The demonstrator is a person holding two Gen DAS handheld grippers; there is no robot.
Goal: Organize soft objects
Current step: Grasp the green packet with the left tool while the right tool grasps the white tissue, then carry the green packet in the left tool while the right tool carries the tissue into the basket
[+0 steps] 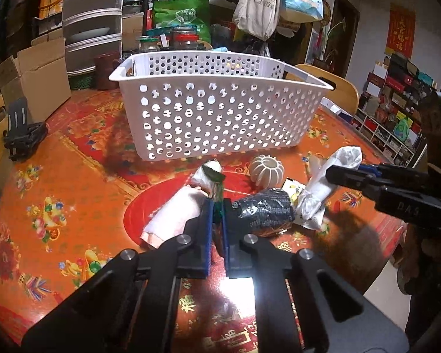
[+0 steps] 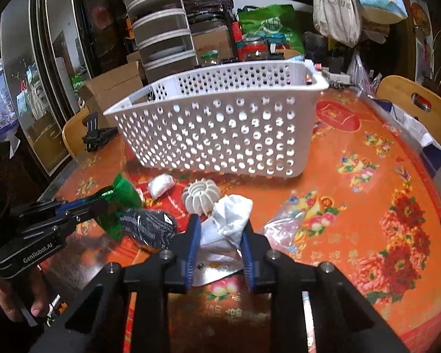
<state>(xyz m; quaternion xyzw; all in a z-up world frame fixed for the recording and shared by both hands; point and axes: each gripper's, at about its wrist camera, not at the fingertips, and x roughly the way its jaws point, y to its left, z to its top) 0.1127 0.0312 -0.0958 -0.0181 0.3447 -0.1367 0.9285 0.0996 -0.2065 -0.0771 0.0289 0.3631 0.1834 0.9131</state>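
Seemingly pinched between fingers (image 1: 208, 220) — green wrapper (image 1: 217, 194)

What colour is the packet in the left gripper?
Green, shiny foil packet, clearest in the right wrist view, pinched by the left gripper.

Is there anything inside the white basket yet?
Through the holes of the white basket only light and its far wall show, no soft item. Its floor is hidden from both cameras, so something flat could still lie there.
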